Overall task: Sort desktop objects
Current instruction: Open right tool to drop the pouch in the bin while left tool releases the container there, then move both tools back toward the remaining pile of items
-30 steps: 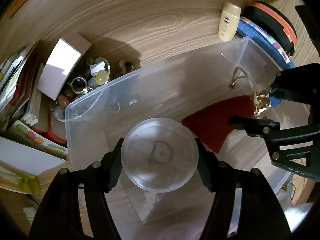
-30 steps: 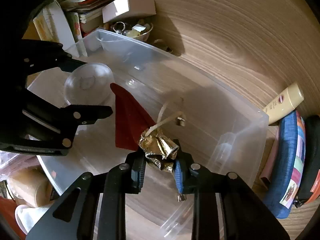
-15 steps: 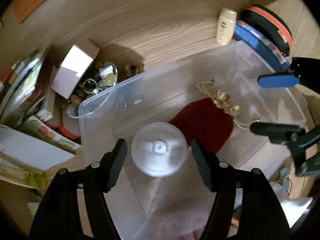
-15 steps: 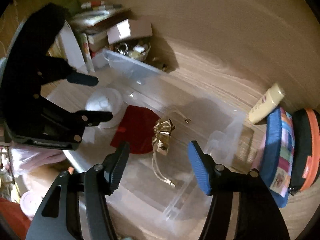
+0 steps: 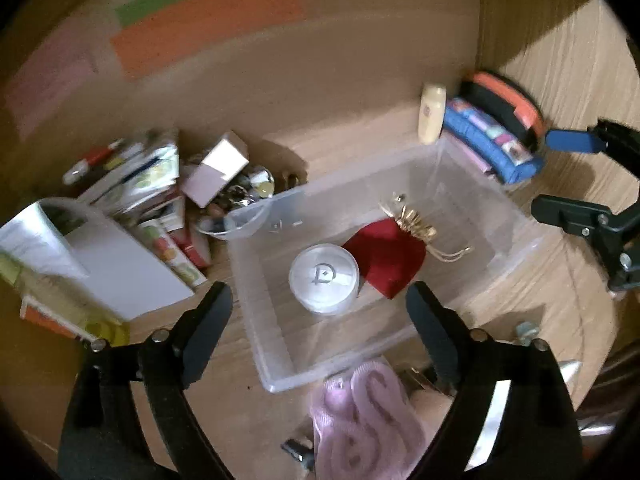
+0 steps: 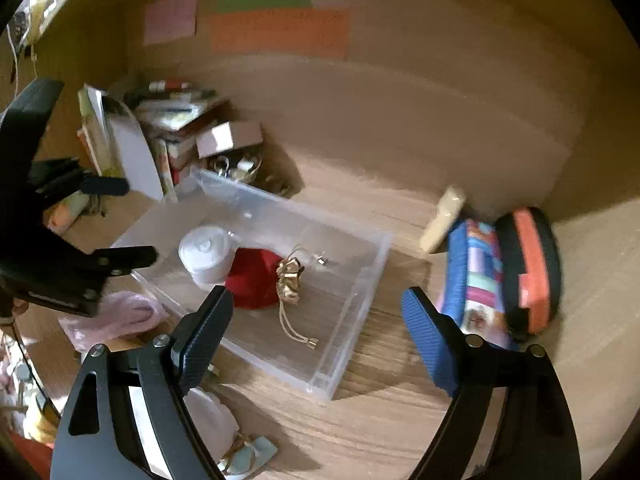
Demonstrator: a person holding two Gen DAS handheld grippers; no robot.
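Note:
A clear plastic bin sits on the wooden desk. Inside it lie a round white jar and a red pouch with a gold drawstring top. My left gripper hangs above the bin's near side, its jaws opening wide with nothing between them. My right gripper hovers above the bin's near right corner, jaws also opening and empty. Each gripper shows at the edge of the other's view.
A pile of books, a small white box and a dish of trinkets crowd the left. A cream bottle, a blue patterned case and a black-orange case lie at the right. Pink cloth lies near me.
The left gripper let go of the white jar and the right let go of the pouch's gold top; both now lie in the bin. Both grippers opened and rose up and back.

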